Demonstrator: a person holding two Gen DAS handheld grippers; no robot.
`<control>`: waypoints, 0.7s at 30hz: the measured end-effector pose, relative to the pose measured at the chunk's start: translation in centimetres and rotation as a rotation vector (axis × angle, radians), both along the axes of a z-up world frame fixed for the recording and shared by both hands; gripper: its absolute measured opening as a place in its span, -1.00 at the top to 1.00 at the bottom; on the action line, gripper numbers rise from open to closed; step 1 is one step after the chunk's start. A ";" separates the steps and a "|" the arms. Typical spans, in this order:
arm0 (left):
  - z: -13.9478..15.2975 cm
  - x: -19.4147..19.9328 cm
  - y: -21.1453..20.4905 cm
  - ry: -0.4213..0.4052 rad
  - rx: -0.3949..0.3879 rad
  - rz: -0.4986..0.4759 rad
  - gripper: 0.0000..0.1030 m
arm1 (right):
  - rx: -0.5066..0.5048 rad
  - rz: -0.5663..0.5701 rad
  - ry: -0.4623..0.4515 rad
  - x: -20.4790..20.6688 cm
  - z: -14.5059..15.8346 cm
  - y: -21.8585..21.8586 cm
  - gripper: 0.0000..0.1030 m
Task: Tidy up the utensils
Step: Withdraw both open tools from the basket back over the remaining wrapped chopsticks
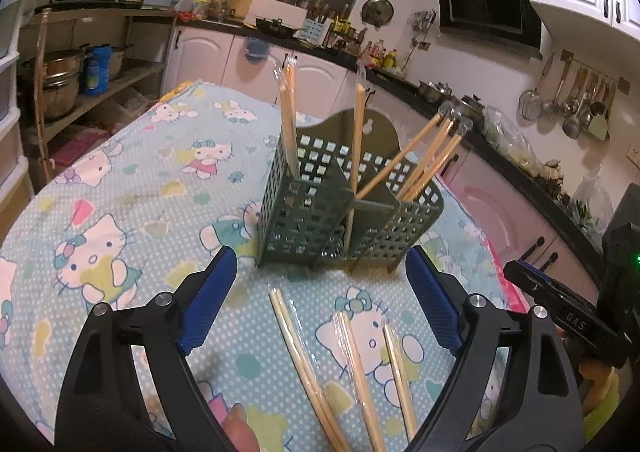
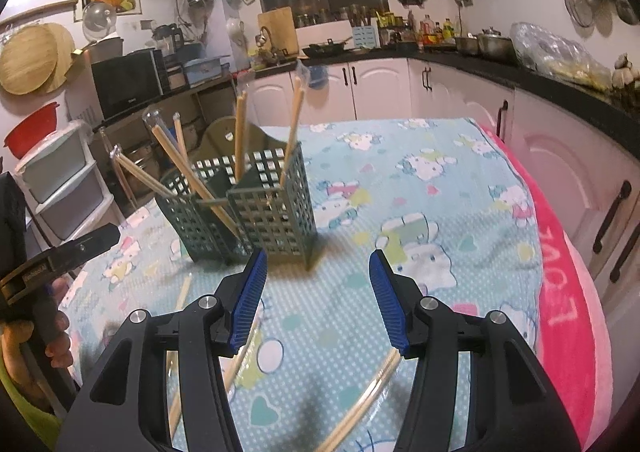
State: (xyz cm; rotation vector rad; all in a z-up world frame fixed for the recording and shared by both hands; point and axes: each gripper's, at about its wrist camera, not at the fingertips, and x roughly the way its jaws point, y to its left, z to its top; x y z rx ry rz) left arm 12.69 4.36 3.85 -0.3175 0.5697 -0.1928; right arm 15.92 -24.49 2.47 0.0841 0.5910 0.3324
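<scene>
A dark green lattice utensil holder (image 1: 344, 211) stands on the table with several wrapped chopstick pairs (image 1: 424, 155) upright or leaning in its compartments. It also shows in the right wrist view (image 2: 256, 207). Three wrapped chopstick pairs (image 1: 356, 364) lie flat on the cloth in front of it, between the fingers of my left gripper (image 1: 320, 300), which is open and empty above them. My right gripper (image 2: 318, 300) is open and empty, with loose chopsticks (image 2: 368, 400) on the cloth under it.
The table carries a light blue cartoon-cat cloth (image 1: 120, 211) and a pink blanket along its right edge (image 2: 568, 332). The right gripper's body (image 1: 560, 308) shows at the right of the left view. Kitchen counters and cabinets (image 2: 440, 83) surround the table.
</scene>
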 end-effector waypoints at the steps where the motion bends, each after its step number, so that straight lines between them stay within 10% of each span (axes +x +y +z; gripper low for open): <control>1: -0.2 0.0 -0.1 0.004 0.001 -0.002 -0.50 | 0.001 -0.002 0.005 -0.1 -0.2 -0.1 -0.05; 21: -2.8 0.2 -3.8 0.082 0.052 -0.092 -0.60 | 0.011 -0.054 0.097 -1.1 -3.9 -2.8 -0.14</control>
